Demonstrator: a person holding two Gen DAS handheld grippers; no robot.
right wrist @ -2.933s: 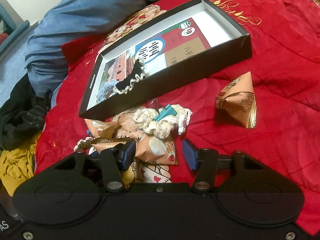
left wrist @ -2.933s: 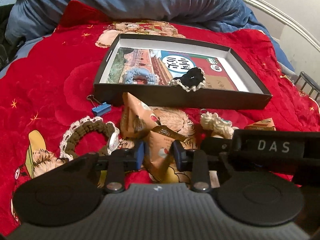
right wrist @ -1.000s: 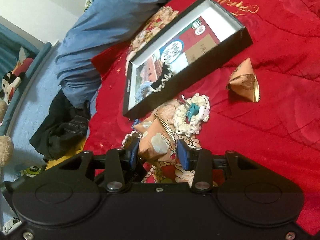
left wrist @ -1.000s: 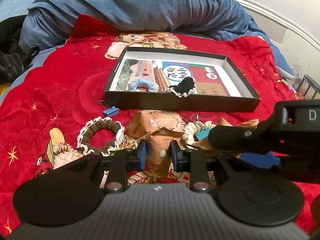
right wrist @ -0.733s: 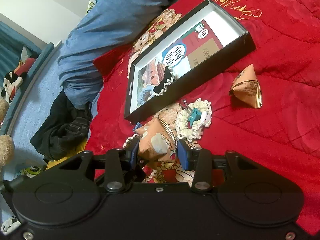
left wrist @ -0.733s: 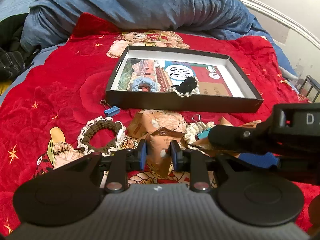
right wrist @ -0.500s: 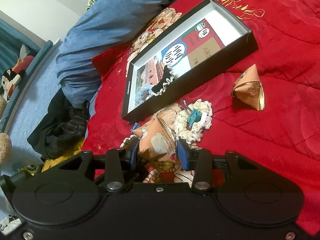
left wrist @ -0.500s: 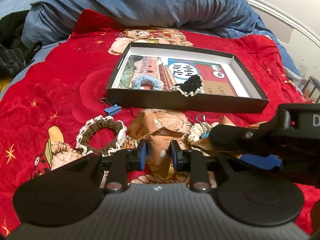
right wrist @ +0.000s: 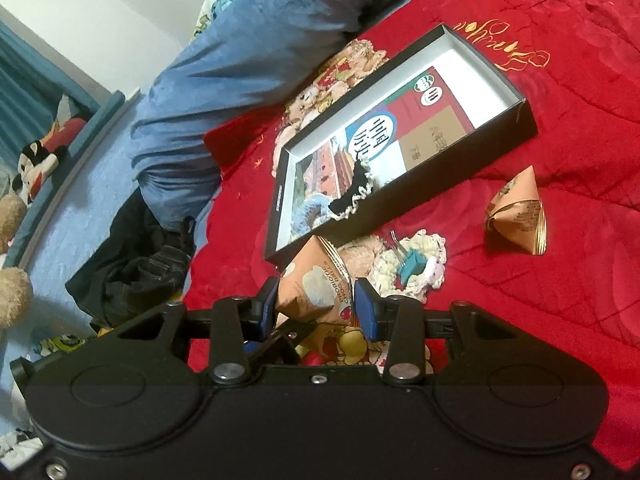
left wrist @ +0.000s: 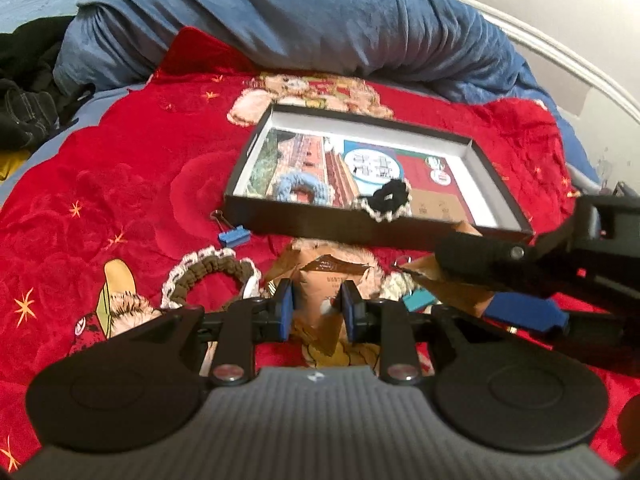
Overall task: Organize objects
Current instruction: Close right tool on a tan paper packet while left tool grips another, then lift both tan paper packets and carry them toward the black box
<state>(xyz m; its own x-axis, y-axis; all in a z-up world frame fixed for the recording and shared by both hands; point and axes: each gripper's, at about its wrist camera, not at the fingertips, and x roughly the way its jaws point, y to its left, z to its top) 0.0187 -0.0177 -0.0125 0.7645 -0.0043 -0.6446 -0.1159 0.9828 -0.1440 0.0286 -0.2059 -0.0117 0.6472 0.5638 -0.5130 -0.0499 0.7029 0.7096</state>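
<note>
It was a home bedroom — a red cartoon-printed quilt [left wrist: 132, 168], rumpled blue velvet duvet [left wrist: 304, 20], plush toy mouse [right wrist: 38, 160] by the bed's edge.

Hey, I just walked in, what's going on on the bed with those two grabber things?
A person is tidying small items into a black box on the red blanket. Both the left gripper and the right gripper are shut on the same orange snack packet, in front of the box. A blue scrunchie and a black scrunchie already lie inside. A brown scrunchie, a blue binder clip and a second packet lie outside.
</note>
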